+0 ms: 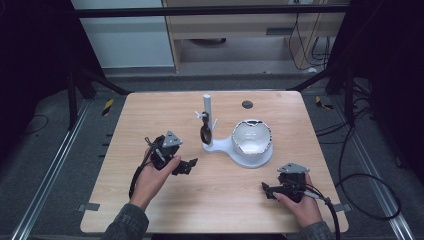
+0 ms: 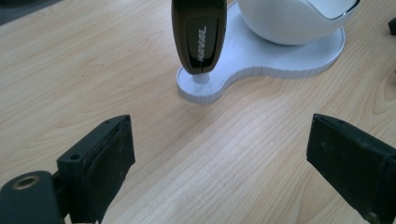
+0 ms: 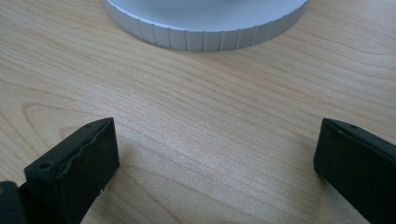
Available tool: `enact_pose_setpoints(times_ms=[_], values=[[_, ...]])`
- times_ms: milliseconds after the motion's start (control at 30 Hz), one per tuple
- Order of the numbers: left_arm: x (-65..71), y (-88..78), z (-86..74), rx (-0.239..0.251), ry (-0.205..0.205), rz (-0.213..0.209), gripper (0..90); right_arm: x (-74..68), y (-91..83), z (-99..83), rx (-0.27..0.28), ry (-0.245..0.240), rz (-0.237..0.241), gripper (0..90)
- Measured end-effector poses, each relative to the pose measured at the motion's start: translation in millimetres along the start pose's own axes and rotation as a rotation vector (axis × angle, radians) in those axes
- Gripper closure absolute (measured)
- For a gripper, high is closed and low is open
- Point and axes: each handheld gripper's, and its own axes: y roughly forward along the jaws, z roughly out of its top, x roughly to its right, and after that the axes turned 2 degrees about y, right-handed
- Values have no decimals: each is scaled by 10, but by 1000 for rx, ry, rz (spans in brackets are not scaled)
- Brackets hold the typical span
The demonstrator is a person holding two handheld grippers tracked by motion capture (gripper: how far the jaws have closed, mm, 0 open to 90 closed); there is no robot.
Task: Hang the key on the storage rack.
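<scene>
a light wooden table [image 1: 220, 200] carries a white plastic stand with a flat keyhole-shaped base [image 1: 225, 147] near its middle. at the narrow left end of that base rises a slim white upright post [image 1: 207, 112], and a dark glossy brown oval pod with pale lettering [image 1: 205, 133] hangs against the post's lower part, its bottom tip sitting on a small peg of the base. on the wide round end of the base sits a white egg-shaped shell with a chrome-edged opening [image 1: 252, 136], open side up. a small dark round disc [image 1: 247, 104] lies on the table beyond the stand, well apart from it.

the left gripper [image 1: 189, 165] is held in the person's left hand [image 1: 155, 175] at the left of the stand, near the table surface, aimed toward the base. in the left gripper view its two black jaws stand wide apart with bare wood between them, holding nothing; the brown pod [image 2: 199, 35] hangs straight ahead and the white shell [image 2: 294, 21] sits ahead to the right.

the right gripper [image 1: 268, 190] is in the person's right hand [image 1: 300, 202] near the table's front right, pointing left, close below the round end of the base. in the right gripper view its jaws are spread wide and empty, with the ribbed rim of the base [image 3: 205, 32] just ahead.
</scene>
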Motion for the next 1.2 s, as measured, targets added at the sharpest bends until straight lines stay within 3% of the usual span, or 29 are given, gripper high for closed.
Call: enact_pose_setpoints(times_ms=[67, 333, 433, 600, 800, 967, 1133, 1167, 1200], values=[[-25, -12, -51, -41, 14, 15, 77, 0, 0, 0, 0, 0, 0, 4], [-103, -116, -147, -129, 25, 35, 79, 0, 4, 3, 0, 1, -1, 4], [-130, -160, -180, -184, 87, 90, 80, -4, 8, 8, -1, 7, 0, 4], [-218, -184, -208, -235, 111, 97, 79, -2, 0, -2, 1, 5, -5, 5], [-335, -171, -215, -235, 75, 101, 69, -2, -19, -21, 2, 11, -9, 4], [-434, -145, -331, -248, 56, 124, 60, -4, -15, -19, 3, 13, -15, 4], [-602, -112, -492, -267, 10, 141, 59, -7, -20, -20, 2, 16, -16, 4], [-670, -108, -560, -267, -29, 150, 59, -10, -24, -25, 2, 18, -18, 4], [-670, -108, -560, -267, -29, 150, 59, -11, -25, -27, 2, 19, -16, 4]])
